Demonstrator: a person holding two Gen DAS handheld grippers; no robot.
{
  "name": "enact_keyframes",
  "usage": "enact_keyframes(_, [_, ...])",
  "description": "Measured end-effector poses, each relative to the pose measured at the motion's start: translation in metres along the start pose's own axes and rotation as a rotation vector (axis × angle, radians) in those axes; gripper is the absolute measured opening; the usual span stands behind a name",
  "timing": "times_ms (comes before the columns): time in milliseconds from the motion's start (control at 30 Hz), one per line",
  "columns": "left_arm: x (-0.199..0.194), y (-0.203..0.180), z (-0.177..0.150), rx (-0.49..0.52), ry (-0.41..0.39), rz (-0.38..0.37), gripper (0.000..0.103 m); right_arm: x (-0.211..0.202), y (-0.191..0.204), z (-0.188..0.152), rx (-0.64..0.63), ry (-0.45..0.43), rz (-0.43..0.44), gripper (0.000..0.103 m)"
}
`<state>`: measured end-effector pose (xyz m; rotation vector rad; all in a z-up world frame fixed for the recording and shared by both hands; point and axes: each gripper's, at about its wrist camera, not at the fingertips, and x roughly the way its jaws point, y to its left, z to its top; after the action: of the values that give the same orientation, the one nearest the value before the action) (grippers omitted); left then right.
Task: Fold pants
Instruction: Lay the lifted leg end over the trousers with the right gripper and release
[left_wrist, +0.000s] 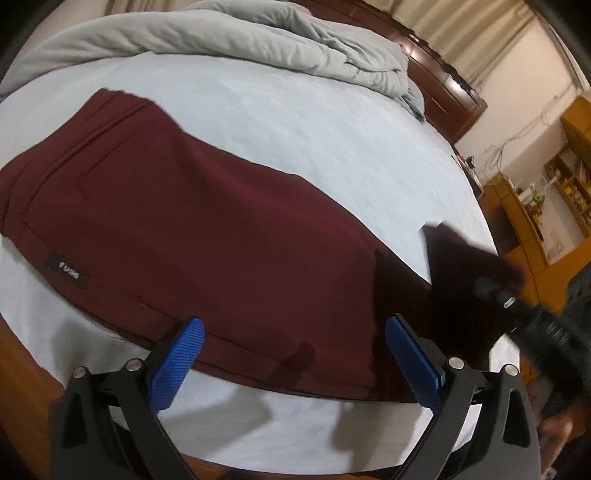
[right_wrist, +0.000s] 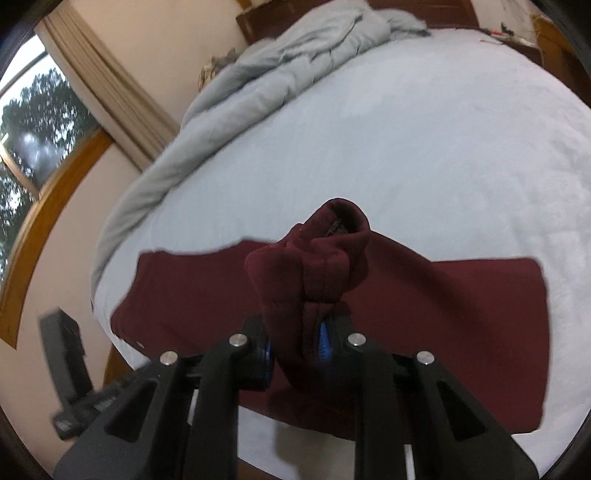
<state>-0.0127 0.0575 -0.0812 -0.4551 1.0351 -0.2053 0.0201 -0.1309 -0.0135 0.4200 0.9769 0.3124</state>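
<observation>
Pants (left_wrist: 192, 236) stretch lengthwise across both tools, right gripper (right_wrist: 295, 341) pinching one bunched, lifted end, left gripper (left_wrist: 293, 354) spread, empty, above the near edge.

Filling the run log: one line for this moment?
left gripper: open, above pants | right gripper: shut on pants, end lifted | bed

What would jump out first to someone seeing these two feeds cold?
The maroon pants spread across the pale blue bedsheet dominate the left wrist view, with the left gripper open and empty just above their near edge. In the right wrist view, the right gripper is shut on a bunched end of the pants, lifted above the flat part. A rumpled grey comforter lies heaped at the far side of the bed.
</observation>
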Motion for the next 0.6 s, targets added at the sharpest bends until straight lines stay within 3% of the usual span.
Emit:
enact_keyframes(200, [0.002,0.009,0.002,-0.028,0.006,-0.017,0.099,0.044,0.011,-0.037,-0.059,0.112,0.001,0.019])
enact_keyframes(300, [0.002,0.009,0.003,-0.022,0.014,-0.029,0.099,0.06,0.013,-0.05,-0.093,0.14,-0.007,0.025])
enact_keyframes(333, [0.003,0.008,0.003,-0.019,0.019,-0.033,0.099,0.062,0.012,-0.052,-0.096,0.147,0.009,0.034])
enact_keyframes(367, [0.004,0.007,0.004,-0.017,0.024,-0.038,0.099,0.062,0.011,-0.054,-0.085,0.156,0.053,0.051])
enact_keyframes(433, [0.007,0.001,0.006,-0.016,0.041,-0.053,0.099,0.058,0.01,-0.055,-0.047,0.186,0.205,0.072])
enact_keyframes(533, [0.011,-0.007,0.007,-0.018,0.062,-0.083,0.099,0.038,0.007,-0.053,-0.037,0.193,0.328,0.072])
enact_keyframes(600, [0.016,-0.017,0.009,-0.019,0.076,-0.106,0.099,0.012,-0.007,-0.05,-0.025,0.169,0.335,0.072])
